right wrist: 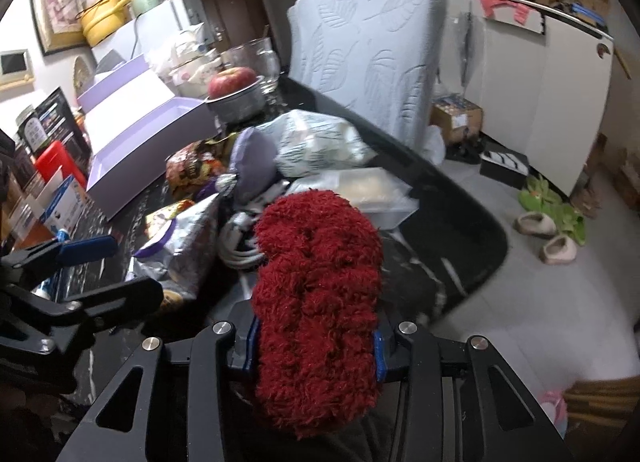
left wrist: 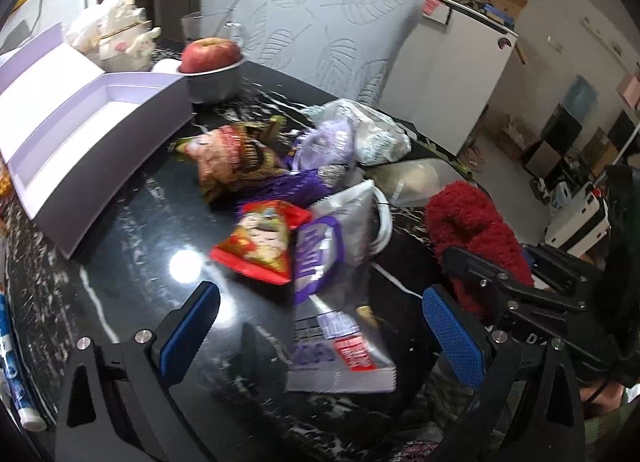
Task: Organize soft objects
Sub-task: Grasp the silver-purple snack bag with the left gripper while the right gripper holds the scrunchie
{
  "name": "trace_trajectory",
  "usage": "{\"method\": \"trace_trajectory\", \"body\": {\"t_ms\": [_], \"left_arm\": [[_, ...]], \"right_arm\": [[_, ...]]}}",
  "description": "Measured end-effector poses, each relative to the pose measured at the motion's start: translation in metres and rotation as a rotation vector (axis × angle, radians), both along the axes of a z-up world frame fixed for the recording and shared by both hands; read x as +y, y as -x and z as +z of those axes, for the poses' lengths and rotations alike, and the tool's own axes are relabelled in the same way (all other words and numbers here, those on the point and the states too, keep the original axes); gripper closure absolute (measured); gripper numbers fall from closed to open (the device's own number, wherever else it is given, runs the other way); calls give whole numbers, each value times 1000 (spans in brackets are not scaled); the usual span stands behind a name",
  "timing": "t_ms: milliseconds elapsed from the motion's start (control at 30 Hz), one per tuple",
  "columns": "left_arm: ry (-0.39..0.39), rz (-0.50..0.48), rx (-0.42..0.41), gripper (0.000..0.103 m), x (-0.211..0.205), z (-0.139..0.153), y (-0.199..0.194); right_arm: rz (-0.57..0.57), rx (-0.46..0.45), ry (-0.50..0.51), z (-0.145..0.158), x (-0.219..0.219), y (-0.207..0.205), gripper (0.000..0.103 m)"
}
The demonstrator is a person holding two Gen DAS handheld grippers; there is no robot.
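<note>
A red fluffy yarn piece (right wrist: 316, 302) is clamped between my right gripper's (right wrist: 314, 346) blue pads, held above the black marble table's near corner. It also shows in the left wrist view (left wrist: 472, 229), at the right. My left gripper (left wrist: 320, 334) is open and empty, low over the table, with a silver-purple snack bag (left wrist: 340, 342) lying between its fingers. A pile of snack bags sits ahead: a red packet (left wrist: 260, 246), a brown-orange bag (left wrist: 236, 157) and a lilac pouch (left wrist: 328, 141).
An open lilac box (left wrist: 80, 129) lies at the left. A grey bowl (left wrist: 216, 79) with a red apple (left wrist: 210, 53) stands behind it. A pale blue leaf-pattern chair (left wrist: 320, 33) is beyond the table. White cable (right wrist: 240, 250) and clear container (right wrist: 380, 189) lie near the pile.
</note>
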State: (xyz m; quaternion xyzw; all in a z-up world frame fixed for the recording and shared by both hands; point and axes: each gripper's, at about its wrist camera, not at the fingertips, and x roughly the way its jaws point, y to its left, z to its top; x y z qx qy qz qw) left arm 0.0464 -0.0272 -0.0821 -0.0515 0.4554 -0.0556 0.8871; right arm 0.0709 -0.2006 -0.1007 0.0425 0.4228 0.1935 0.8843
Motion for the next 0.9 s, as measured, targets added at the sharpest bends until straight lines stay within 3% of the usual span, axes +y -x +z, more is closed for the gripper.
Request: {"method": "trace_trajectory", "body": {"t_ms": [467,567,633,733,867,900], "left_arm": [[-67,-40,60,3,-19,-24,-13],[-85,-25,84,14,-19,-32,-16],[-140,-20,71,19,-21,-34,-15],[-125,-29,63,25,-22,-33,-14],[-121,-45,22,61,-25,-30,-12],[-119,-51,15,60,-25,-30,-12]], "right_arm": [[-44,14,10,-7,-18,4,63],[-42,14,15,-8,-17,5,63],[-42,15,16,-8,-17,4,63],[-46,19,15,-9,-18,4,63],[-51,22,13,-10,-20,4,63],[-51,22,13,-10,-20,5,63]]}}
